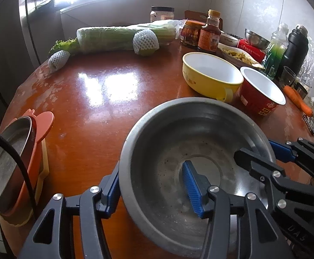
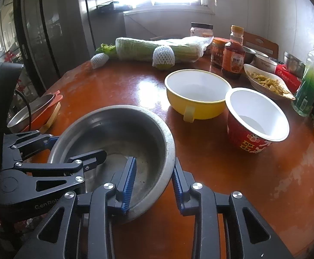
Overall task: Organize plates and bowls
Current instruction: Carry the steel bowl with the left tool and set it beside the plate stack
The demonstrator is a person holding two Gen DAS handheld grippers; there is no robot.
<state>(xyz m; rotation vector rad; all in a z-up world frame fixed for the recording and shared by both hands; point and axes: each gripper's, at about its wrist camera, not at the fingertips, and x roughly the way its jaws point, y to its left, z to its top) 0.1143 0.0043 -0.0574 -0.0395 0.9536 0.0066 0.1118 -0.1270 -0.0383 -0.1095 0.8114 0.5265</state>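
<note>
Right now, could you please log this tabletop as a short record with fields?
surface: round red-brown table
held item: steel bowl, empty, tilted
left claw: straddles the bowl's near-left rim, one finger inside, one outside
right claw: straddles the bowl's near-right rim, likewise
grip state: not clear whether either has closed on the rim
other bowls: yellow bowl with handle beside red paper bowl, both empty
left edge: steel pan on orange tray
far side: wrapped cabbage, sauce bottle
</note>
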